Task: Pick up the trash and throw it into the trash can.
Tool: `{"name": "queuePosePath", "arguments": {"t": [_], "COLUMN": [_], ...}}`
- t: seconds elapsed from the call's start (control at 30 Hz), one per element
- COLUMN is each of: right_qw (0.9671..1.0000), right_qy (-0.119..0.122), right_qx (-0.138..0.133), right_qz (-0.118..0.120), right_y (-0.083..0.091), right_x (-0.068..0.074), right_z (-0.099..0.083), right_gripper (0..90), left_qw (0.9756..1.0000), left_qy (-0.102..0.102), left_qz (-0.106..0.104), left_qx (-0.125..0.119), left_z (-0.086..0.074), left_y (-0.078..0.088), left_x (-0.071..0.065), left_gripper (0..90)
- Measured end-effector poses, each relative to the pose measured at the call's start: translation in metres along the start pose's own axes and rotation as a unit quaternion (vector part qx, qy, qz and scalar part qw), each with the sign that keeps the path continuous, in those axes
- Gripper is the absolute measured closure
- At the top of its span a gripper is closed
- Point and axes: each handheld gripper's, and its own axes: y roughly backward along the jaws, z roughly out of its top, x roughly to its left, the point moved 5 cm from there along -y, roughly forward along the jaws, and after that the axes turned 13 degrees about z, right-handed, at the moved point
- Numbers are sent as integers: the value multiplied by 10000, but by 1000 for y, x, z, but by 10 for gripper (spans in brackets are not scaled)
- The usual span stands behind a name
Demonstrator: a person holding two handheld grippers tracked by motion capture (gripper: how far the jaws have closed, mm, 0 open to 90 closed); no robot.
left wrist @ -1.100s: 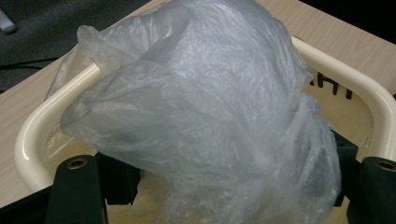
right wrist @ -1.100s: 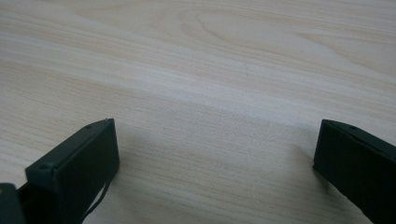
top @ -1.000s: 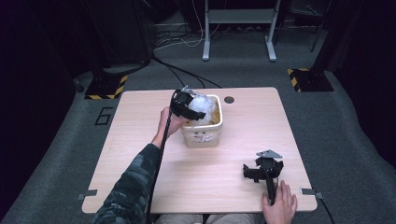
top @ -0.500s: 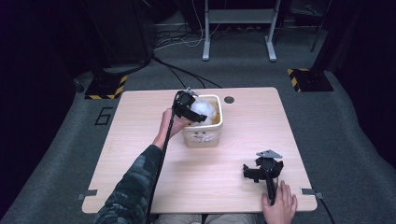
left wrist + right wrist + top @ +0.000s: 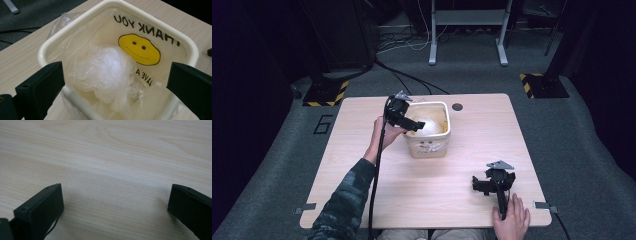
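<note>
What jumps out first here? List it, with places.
The cream square bin at the table's far middle, lined with a smiley "THANK YOU" bag and holding crumpled clear plastic. The left tongs hang open over it; the right tongs rest open near the table's right front.

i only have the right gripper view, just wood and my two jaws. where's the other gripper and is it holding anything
Observer: The left gripper is over the near-left rim of a cream bin at the table's middle; its jaws are open and hold nothing.
Operator: whats in the bin
Observer: A clear plastic bag lines it, printed with a yellow smiley and THANK YOU, and a crumpled wad of clear plastic lies inside.
Operator: and where am i relative to it
Observer: The right gripper rests on the table near its front right corner, apart from the bin, jaws open.
</note>
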Motion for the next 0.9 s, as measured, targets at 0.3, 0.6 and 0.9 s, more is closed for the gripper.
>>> {"name": "queuePosePath", "arguments": {"t": [0.3, 0.6, 0.9], "right_qw": [10000, 10000, 10000], "right_qy": [0, 0, 0], "right_qx": [0, -1, -1], "right_qz": [-1, 0, 0], "right_y": [0, 0, 0], "right_x": [0, 0, 0], "right_z": [0, 0, 0], "right_gripper": [0, 0, 0], "left_qw": [9993, 9987, 9976], "left_qy": [28, 10, 159], "left_qz": [232, 446, 674], "left_qx": [-288, -254, -100], "left_z": [-34, -76, -127], "left_y": [33, 53, 59], "left_x": [12, 21, 32], "left_gripper": [11, 8, 6]}}
